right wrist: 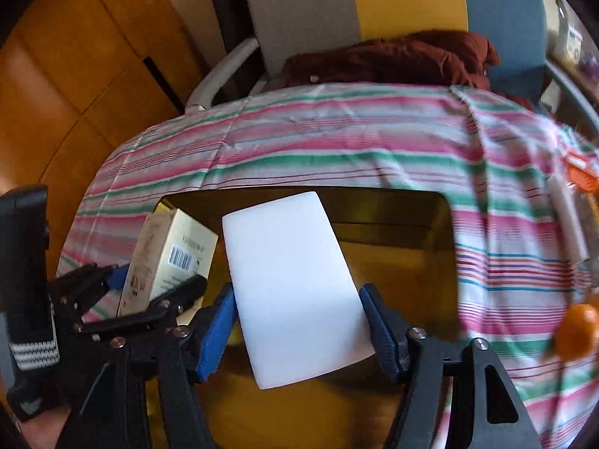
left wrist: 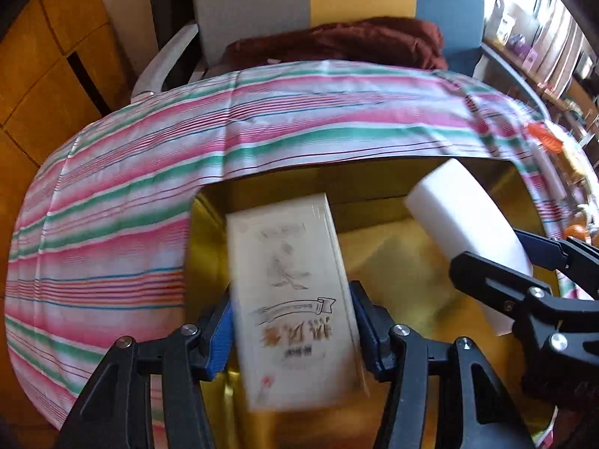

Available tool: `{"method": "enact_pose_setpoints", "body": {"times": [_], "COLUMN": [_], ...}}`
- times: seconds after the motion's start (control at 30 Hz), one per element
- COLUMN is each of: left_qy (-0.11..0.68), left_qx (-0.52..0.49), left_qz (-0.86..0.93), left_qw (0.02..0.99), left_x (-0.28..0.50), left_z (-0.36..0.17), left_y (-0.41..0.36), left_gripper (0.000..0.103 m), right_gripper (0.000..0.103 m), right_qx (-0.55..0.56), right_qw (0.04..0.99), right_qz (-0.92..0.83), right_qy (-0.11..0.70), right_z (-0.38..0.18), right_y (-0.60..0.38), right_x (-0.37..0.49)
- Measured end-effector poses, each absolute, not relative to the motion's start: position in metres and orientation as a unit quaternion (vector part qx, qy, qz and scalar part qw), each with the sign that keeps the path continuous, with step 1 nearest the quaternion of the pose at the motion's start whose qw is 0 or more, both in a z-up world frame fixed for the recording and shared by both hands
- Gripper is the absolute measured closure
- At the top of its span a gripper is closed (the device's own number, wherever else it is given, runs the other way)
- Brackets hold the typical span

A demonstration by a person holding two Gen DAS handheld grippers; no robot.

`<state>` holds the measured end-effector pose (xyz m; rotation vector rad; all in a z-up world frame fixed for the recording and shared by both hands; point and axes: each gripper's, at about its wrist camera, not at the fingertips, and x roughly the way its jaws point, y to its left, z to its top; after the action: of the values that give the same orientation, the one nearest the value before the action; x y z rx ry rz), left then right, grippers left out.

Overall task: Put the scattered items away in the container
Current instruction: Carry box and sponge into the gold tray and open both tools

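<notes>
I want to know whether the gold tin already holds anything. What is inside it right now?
Only its bare gold floor shows. The printed box and white block sit between the jaws above it, covering part of the floor; whatever lies under them is hidden.

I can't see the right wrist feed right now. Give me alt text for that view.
The right gripper has a white foam block between its blue pads, over the open gold-lined container on a striped cloth. At left, the left gripper has a cream printed box at the container's edge. An orange fruit lies on the cloth at right.
</notes>
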<state>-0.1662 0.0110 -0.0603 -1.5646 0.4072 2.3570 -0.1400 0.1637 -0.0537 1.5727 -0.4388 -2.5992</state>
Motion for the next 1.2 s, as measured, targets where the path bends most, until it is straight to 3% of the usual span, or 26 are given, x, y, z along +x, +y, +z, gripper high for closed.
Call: {"method": "enact_pose_setpoints", "body": {"times": [0.1,0.27,0.4,0.57,0.7,0.8,1.2], "left_qy": [0.160,0.088,0.068,0.063,0.047,0.032,-0.003], "left_qx": [-0.528,-0.507,-0.473,-0.478,-0.472,-0.479,-0.482], "left_qz": [0.822,0.846,0.873,0.874,0.880,0.877,0.873], "left_qw": [0.137,0.138,0.100,0.063,0.031,0.032,0.075], "left_x": [-0.165,-0.161,-0.146,-0.131,-0.121,-0.119,-0.107], "left_z": [-0.049,-0.019,-0.006,-0.010,-0.007,-0.010,-0.013], "left_y": [0.008,-0.014,-0.026,-0.040,-0.058,-0.064,-0.036], "left_gripper": [0.041,0.041,0.041,0.041,0.041,0.041,0.041], "right_gripper": [0.027,0.022,0.022,0.025,0.048,0.052,0.044], "right_qx": [0.513,0.503,0.510,0.538,0.562,0.559,0.509], "right_qw": [0.061,0.068,0.065,0.086,0.097,0.139,0.138], "right_qz": [-0.836,-0.830,-0.835,-0.817,-0.810,-0.806,-0.840], "right_qy": [-0.185,-0.230,-0.196,-0.186,-0.140,-0.138,-0.129], "right_z": [-0.062,-0.059,-0.055,-0.071,-0.086,-0.091,-0.053], "right_y": [0.158,0.175,0.177,0.166,0.135,0.111,0.129], "right_x": [-0.148,-0.131,-0.124,-0.133,-0.143,-0.149,-0.120]}}
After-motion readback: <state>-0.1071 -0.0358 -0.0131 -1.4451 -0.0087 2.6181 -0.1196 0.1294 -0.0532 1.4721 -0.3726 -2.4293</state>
